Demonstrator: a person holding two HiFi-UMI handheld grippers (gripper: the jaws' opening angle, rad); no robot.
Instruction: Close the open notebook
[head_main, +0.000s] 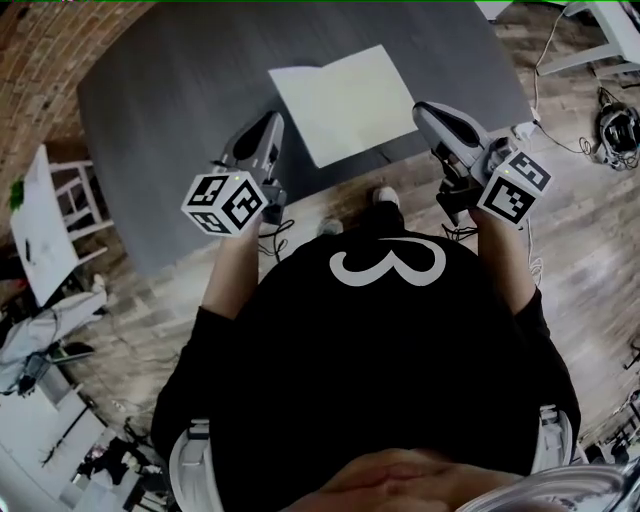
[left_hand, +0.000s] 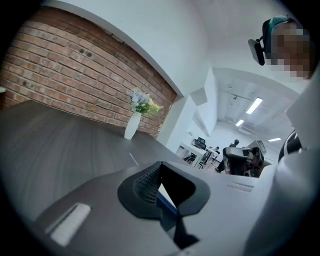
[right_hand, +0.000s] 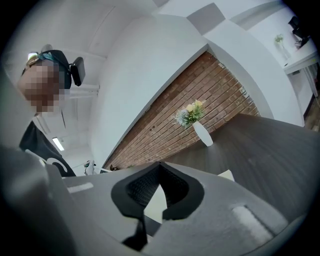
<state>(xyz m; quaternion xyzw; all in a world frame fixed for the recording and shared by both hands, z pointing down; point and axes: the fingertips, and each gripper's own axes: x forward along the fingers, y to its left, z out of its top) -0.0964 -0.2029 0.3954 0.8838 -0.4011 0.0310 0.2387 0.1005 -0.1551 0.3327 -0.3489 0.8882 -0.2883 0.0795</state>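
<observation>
1. Nothing of the task is showing as done. The notebook (head_main: 343, 103) is lying open and flat, with its white pages facing up. It is sitting at the near edge of the bench (head_main: 170, 90), in front of the person.
2. The left gripper (head_main: 273, 122) is hovering just beside the notebook's left side. The right gripper (head_main: 421, 108) is hovering by its right corner. Neither seems to be touching it.
3. Both pairs of jaws are sitting closed, with nothing gripped between them.
4. The whole job is remaining, I judge: lifting one half and folding it over the other.
5. One container is showing. A white vase (left_hand: 132, 125) is standing at the bench edge by the brick wall (left_hand: 75, 75), holding a bunch of flowers (left_hand: 142, 104).
</observation>
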